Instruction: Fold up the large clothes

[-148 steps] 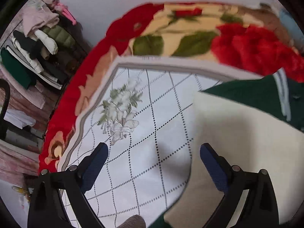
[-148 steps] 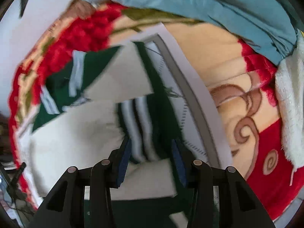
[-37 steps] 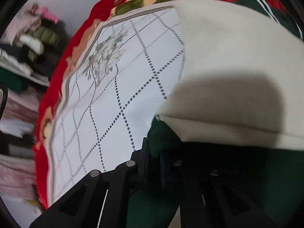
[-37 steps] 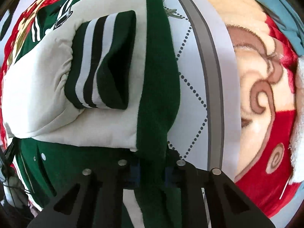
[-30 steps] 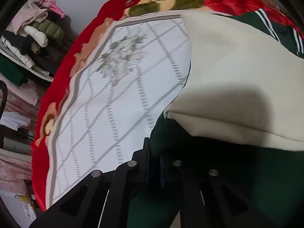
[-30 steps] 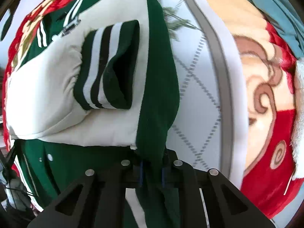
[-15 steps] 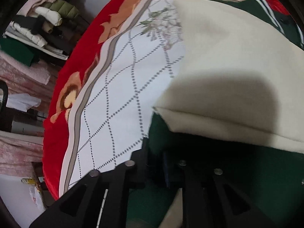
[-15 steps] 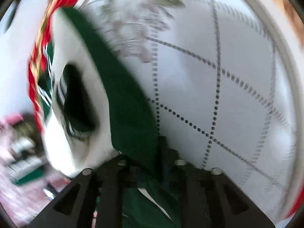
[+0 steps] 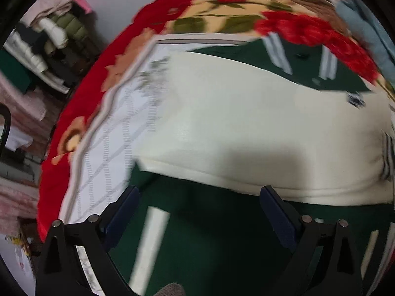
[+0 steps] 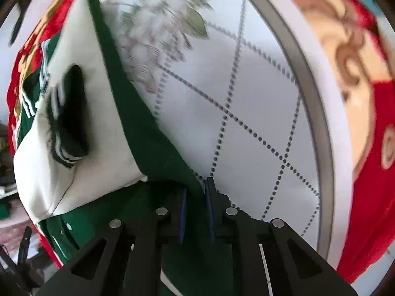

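Jacket: one, dark green body with cream sleeves; it fills the centre and right of the left wrist view and the left half of the right wrist view, lying on the bed.
Sleeve: cream, folded across the green body; its lower edge runs across the middle of the left view.
Cuff: one in view, green with white stripes, at the left of the right view, resting on cream cloth.
Collar stripes: white bands on green, upper right of the left view.
Left gripper: fingers spread wide and released, having just been opening; green cloth lies below and between them, untouched by the pads.
Right gripper: fingers clenched on the jacket's green edge, lower centre of the right view.
Bed cover: one, white with dotted diamonds and a grey border.
Blanket: one, red with floral pattern, around the cover.
Clothes pile: upper left of the left view, blurred; count unclear.
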Demonstrator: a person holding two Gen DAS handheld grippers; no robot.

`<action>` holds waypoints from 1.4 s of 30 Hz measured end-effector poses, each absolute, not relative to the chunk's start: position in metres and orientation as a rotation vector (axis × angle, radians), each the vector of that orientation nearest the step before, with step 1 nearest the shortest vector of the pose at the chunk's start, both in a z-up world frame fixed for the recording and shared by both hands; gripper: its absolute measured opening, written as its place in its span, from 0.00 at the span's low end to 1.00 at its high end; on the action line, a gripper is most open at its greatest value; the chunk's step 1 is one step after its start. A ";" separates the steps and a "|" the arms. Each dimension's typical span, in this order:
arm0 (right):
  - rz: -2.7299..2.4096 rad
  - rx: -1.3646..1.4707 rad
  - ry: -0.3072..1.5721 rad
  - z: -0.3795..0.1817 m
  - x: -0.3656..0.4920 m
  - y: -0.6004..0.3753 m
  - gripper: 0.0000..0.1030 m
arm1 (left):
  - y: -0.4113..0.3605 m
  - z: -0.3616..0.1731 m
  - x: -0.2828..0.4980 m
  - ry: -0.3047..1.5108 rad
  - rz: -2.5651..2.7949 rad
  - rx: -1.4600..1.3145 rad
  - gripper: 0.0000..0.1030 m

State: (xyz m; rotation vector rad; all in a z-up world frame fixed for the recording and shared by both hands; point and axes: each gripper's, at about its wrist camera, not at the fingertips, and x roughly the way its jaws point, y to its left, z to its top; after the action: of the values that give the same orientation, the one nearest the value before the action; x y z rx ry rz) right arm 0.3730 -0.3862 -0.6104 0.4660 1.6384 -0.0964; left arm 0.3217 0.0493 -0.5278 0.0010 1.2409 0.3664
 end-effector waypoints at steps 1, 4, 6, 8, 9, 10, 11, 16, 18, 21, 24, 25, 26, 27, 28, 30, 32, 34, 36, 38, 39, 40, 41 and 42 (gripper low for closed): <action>-0.086 0.477 1.647 -0.610 0.374 -0.388 0.14 | 0.040 -0.530 0.323 1.244 0.354 -0.001 0.97; -0.037 0.533 1.596 -0.592 0.373 -0.394 0.17 | 0.001 -0.541 0.328 1.261 0.297 0.011 0.97; 0.038 0.462 1.584 -0.589 0.373 -0.388 0.21 | -0.024 -0.551 0.331 1.279 0.260 0.030 0.97; 0.058 0.383 1.641 -0.609 0.372 -0.384 0.14 | -0.043 -0.559 0.332 1.290 0.238 0.052 0.97; 0.042 0.389 1.630 -0.616 0.371 -0.389 0.10 | -0.052 -0.563 0.333 1.292 0.232 0.077 0.97; 0.008 0.445 1.604 -0.618 0.370 -0.397 0.10 | -0.062 -0.569 0.334 1.295 0.227 0.110 0.97; -0.045 0.494 1.597 -0.617 0.370 -0.405 0.10 | -0.068 -0.573 0.334 1.304 0.228 0.135 0.97; -0.088 0.362 1.526 -0.595 0.378 -0.391 0.22 | -0.076 -0.589 0.333 1.342 0.238 0.180 0.97; -0.028 0.301 1.534 -0.601 0.385 -0.377 0.42 | -0.075 -0.593 0.332 1.346 0.246 0.195 0.97; -0.119 0.483 1.535 -0.616 0.384 -0.403 0.24 | -0.073 -0.600 0.330 1.348 0.259 0.205 0.98; -0.169 0.601 1.593 -0.619 0.392 -0.412 0.23 | -0.067 -0.597 0.329 1.357 0.284 0.179 0.99; -0.169 0.557 1.614 -0.615 0.395 -0.410 0.24 | -0.064 -0.591 0.327 1.353 0.296 0.165 0.99; -0.176 0.486 1.628 -0.607 0.397 -0.401 0.29 | -0.061 -0.586 0.324 1.348 0.306 0.151 0.99; -0.176 0.449 1.621 -0.598 0.397 -0.393 0.31 | -0.054 -0.577 0.317 1.344 0.319 0.134 0.99; -0.150 0.442 1.597 -0.588 0.393 -0.387 0.36 | -0.048 -0.571 0.311 1.339 0.332 0.123 0.99; -0.087 0.424 1.577 -0.571 0.380 -0.371 0.54 | -0.032 -0.558 0.292 1.337 0.360 0.107 0.98; -0.046 0.379 1.567 -0.560 0.364 -0.355 0.60 | -0.019 -0.552 0.272 1.348 0.387 0.126 0.98; -0.036 0.326 1.584 -0.557 0.341 -0.340 0.60 | -0.006 -0.555 0.251 1.371 0.408 0.161 0.98; -0.056 0.316 1.636 -0.563 0.307 -0.340 0.60 | 0.006 -0.565 0.231 1.411 0.423 0.175 0.99; -0.043 0.406 1.677 -0.561 0.263 -0.338 0.60 | 0.019 -0.578 0.211 1.463 0.427 0.158 0.98; 0.011 0.433 1.695 -0.564 0.249 -0.325 0.60 | 0.025 -0.582 0.203 1.480 0.422 0.154 0.98; 0.060 0.433 1.730 -0.566 0.238 -0.309 0.60 | 0.030 -0.584 0.197 1.487 0.422 0.153 0.98; 0.112 0.439 1.768 -0.569 0.224 -0.286 0.60 | 0.035 -0.586 0.189 1.492 0.417 0.147 0.98; 0.158 0.458 1.783 -0.573 0.215 -0.271 0.60 | 0.038 -0.588 0.183 1.500 0.407 0.141 0.98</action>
State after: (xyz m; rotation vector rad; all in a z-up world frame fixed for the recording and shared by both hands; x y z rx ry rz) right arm 0.2150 -0.2706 -0.5735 0.4575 1.7829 0.1584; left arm 0.1828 0.0385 -0.5883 0.1410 1.5000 0.4068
